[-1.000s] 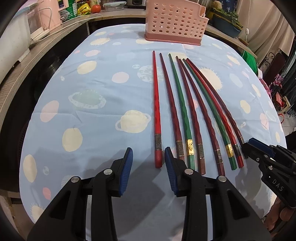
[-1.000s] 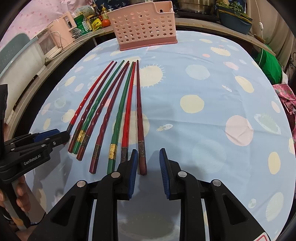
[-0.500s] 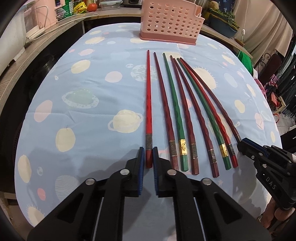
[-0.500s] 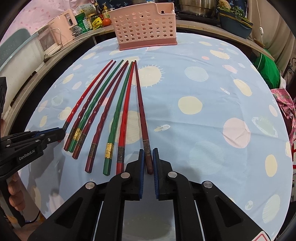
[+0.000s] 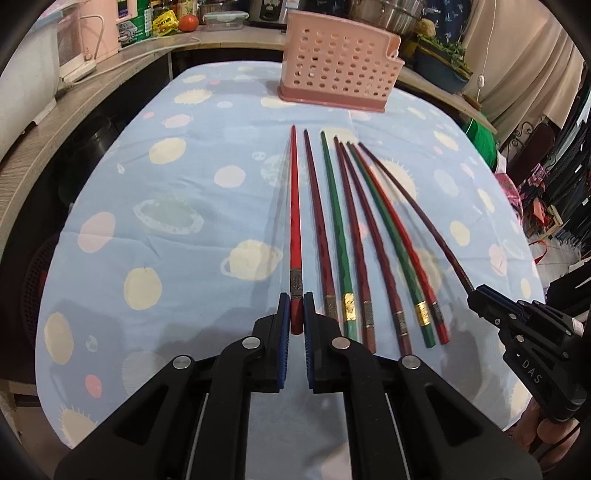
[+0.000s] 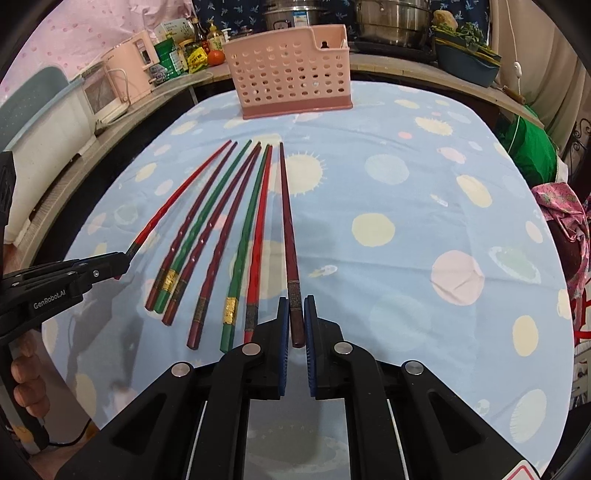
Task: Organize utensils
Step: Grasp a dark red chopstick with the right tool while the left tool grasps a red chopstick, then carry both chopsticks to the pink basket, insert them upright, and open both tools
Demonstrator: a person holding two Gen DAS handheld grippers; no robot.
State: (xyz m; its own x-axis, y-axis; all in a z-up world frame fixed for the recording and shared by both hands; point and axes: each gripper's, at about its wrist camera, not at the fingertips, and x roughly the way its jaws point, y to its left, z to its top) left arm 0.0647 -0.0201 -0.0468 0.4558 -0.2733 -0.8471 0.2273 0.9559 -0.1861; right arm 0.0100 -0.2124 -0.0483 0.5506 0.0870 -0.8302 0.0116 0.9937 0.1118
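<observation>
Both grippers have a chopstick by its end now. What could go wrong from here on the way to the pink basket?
Each is pinched only at its butt end: the left gripper on the red chopstick, the right gripper on the dark red chopstick. The long free ends could swing or pivot. The dark red one could also knock its neighbour while rising. The tips may catch the basket rim.

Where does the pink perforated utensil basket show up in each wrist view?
Left wrist: pink basket at top centre, slightly right, beyond the chopstick tips.
Right wrist: the basket at top centre, at the table's far edge.
Shared landmark: the tomato on the counter, left of the basket.
</observation>
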